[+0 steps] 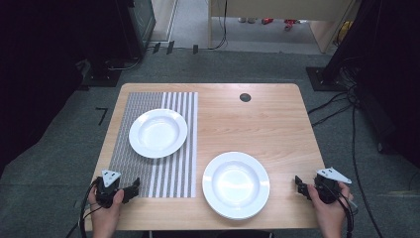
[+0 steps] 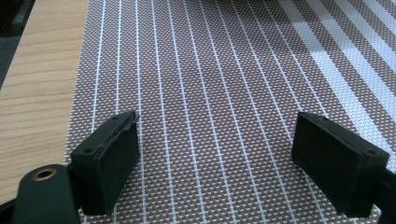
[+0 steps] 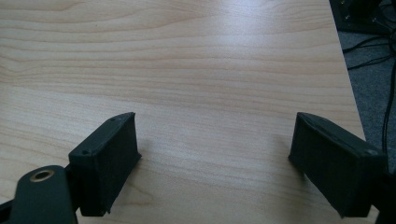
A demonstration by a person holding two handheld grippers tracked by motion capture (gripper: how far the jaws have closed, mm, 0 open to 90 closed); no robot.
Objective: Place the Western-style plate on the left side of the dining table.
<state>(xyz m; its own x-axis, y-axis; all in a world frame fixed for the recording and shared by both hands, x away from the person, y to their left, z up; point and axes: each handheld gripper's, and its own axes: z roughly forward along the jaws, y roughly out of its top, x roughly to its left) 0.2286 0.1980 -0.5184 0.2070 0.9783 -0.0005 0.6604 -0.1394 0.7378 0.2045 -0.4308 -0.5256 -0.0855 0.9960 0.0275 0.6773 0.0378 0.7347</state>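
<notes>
Two white plates are seen on a light wooden table [image 1: 257, 119] in the high view. The first plate [image 1: 158, 133] is placed left of centre in the frame, resting on a striped placemat [image 1: 129, 111]; the second plate [image 1: 236, 184] is found at lower centre, directly on the bare wood, just beside the mat's right edge. Both plates are round, glossy and plain white, with a broad flat rim around a shallow sunken middle, and nothing is held in them. They are set well apart from each other.

The placemat is woven in brown-grey, with thin white lines on its left part and wider white bands toward its right.

The left gripper [image 1: 130, 190] is held at the lower left of the high view, over the near edge of the mat. In the left gripper view [image 2: 217, 163] its jaws are spread wide, with nothing between them but the mat's weave.

The right gripper [image 1: 299, 187] is held at the lower right, near the second plate but not touching it. In the right gripper view [image 3: 215, 163] its jaws are likewise wide apart over bare wood, and nothing is gripped.
</notes>
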